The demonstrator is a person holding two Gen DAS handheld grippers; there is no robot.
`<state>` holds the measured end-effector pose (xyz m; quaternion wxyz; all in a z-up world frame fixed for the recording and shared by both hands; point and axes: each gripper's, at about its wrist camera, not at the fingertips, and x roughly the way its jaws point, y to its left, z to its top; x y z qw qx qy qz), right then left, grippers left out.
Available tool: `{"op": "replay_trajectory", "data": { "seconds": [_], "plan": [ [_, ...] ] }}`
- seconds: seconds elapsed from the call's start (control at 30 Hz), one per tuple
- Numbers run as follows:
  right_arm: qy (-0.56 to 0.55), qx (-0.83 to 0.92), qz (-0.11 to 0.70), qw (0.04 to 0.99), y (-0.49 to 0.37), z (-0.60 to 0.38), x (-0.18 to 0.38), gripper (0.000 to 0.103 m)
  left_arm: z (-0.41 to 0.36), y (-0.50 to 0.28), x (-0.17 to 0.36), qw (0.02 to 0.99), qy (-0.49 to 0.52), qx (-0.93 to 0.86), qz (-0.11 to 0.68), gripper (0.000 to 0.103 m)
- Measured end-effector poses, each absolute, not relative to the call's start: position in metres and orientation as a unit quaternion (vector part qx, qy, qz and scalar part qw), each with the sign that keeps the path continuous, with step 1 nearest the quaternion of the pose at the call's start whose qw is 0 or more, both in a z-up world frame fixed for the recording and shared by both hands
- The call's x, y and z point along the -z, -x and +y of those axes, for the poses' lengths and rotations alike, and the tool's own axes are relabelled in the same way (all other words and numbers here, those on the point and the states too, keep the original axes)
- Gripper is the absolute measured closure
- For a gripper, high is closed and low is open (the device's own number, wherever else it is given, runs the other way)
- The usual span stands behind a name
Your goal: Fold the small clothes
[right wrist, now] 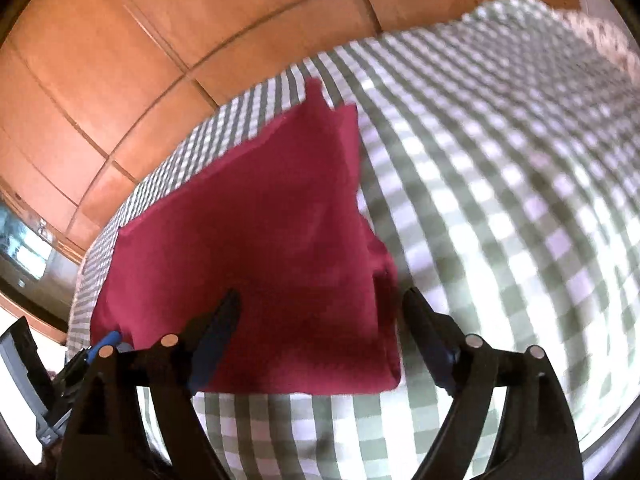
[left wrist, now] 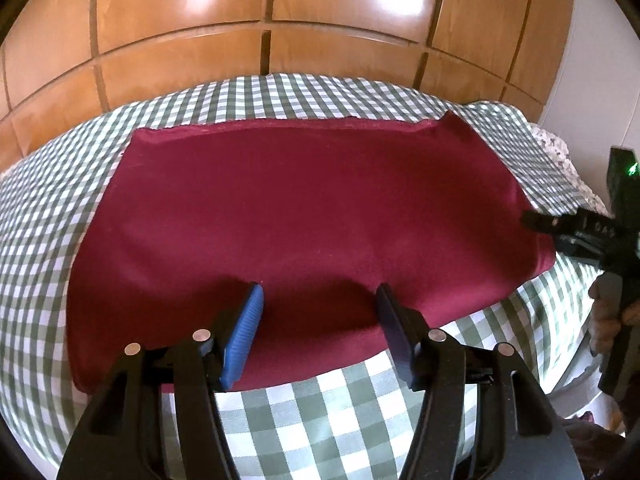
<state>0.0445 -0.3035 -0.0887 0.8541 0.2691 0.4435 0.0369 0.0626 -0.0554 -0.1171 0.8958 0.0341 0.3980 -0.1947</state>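
A dark red garment [left wrist: 304,216] lies flat on a green-and-white checked bedspread [left wrist: 304,412], folded into a broad shape with a hem along its far edge. My left gripper [left wrist: 318,294] is open and empty, its blue-padded fingers just above the garment's near edge. My right gripper [right wrist: 320,300] is open and empty over the garment's near right corner [right wrist: 376,360]; the right wrist view is motion-blurred. The right gripper also shows in the left wrist view [left wrist: 536,220] at the garment's right edge. The left gripper's blue tip [right wrist: 106,340] shows at the lower left of the right wrist view.
Wooden wardrobe doors [left wrist: 320,20] stand behind the bed. A floral pillow [left wrist: 560,156] lies at the bed's far right. The checked bedspread [right wrist: 500,200] stretches to the right of the garment.
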Motion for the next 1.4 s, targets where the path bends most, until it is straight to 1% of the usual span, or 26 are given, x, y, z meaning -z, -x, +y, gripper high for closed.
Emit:
{"op": "replay_trajectory", "data": {
  "seconds": [0.13, 0.17, 0.2, 0.27, 0.33, 0.37, 0.43, 0.5, 0.7, 0.83, 0.9, 0.93, 1.1, 1.2, 1.3, 1.33, 1.37, 1.4],
  "plan": [
    [-0.271, -0.035, 0.448, 0.852, -0.045, -0.299, 0.088, 0.019, -0.049, -0.063, 0.117, 0.896, -0.024, 0.196, 0.397, 0.045],
    [-0.271, -0.038, 0.451, 0.850, -0.046, -0.297, 0.087, 0.020, -0.047, -0.063, 0.116, 0.897, -0.020, 0.195, 0.397, 0.045],
    [-0.266, -0.038, 0.455, 0.849, -0.047, -0.294, 0.087, 0.023, -0.044, -0.064, 0.116, 0.897, -0.014, 0.195, 0.396, 0.045],
    [-0.252, -0.034, 0.465, 0.848, -0.050, -0.292, 0.087, 0.031, -0.040, -0.064, 0.115, 0.898, -0.007, 0.194, 0.395, 0.045],
    [-0.244, -0.033, 0.473, 0.846, -0.052, -0.289, 0.088, 0.046, -0.035, -0.066, 0.114, 0.898, 0.002, 0.193, 0.395, 0.045],
    [-0.241, -0.035, 0.476, 0.845, -0.052, -0.288, 0.088, 0.050, -0.033, -0.066, 0.114, 0.898, 0.007, 0.192, 0.395, 0.045],
    [-0.243, -0.047, 0.483, 0.840, -0.054, -0.287, 0.087, 0.068, -0.025, -0.068, 0.113, 0.898, 0.020, 0.191, 0.396, 0.045],
    [-0.244, -0.056, 0.484, 0.838, -0.057, -0.283, 0.079, 0.076, -0.016, -0.071, 0.110, 0.898, 0.034, 0.192, 0.396, 0.045],
    [-0.238, -0.112, 0.443, 0.857, -0.066, -0.263, 0.025, 0.081, 0.049, -0.093, 0.097, 0.880, 0.153, 0.190, 0.408, 0.045],
    [-0.208, -0.173, 0.414, 0.869, -0.080, -0.217, -0.014, 0.085, 0.102, -0.104, 0.097, 0.851, 0.262, 0.208, 0.405, 0.045],
    [-0.196, -0.200, 0.407, 0.869, -0.087, -0.194, -0.024, 0.089, 0.119, -0.107, 0.094, 0.843, 0.292, 0.217, 0.397, 0.045],
    [-0.188, -0.221, 0.405, 0.867, -0.092, -0.174, -0.028, 0.089, 0.128, -0.108, 0.092, 0.838, 0.303, 0.222, 0.395, 0.045],
    [-0.138, -0.285, 0.412, 0.854, -0.102, -0.093, -0.027, 0.091, 0.148, -0.115, 0.089, 0.829, 0.327, 0.228, 0.393, 0.045],
    [-0.107, -0.311, 0.428, 0.842, -0.102, -0.055, -0.013, 0.092, 0.153, -0.120, 0.091, 0.816, 0.345, 0.240, 0.396, 0.045],
    [-0.068, -0.329, 0.447, 0.829, -0.091, -0.025, 0.005, 0.096, 0.155, -0.123, 0.094, 0.806, 0.360, 0.247, 0.399, 0.045],
    [-0.044, -0.333, 0.452, 0.827, -0.085, -0.014, 0.012, 0.096, 0.156, -0.126, 0.095, 0.802, 0.367, 0.251, 0.400, 0.033],
    [-0.030, -0.333, 0.453, 0.827, -0.082, -0.008, 0.014, 0.097, 0.156, -0.128, 0.096, 0.795, 0.381, 0.258, 0.396, 0.027],
    [-0.015, -0.331, 0.453, 0.827, -0.079, -0.004, 0.019, 0.097, 0.157, -0.130, 0.097, 0.789, 0.391, 0.264, 0.394, 0.024]
  ]
}}
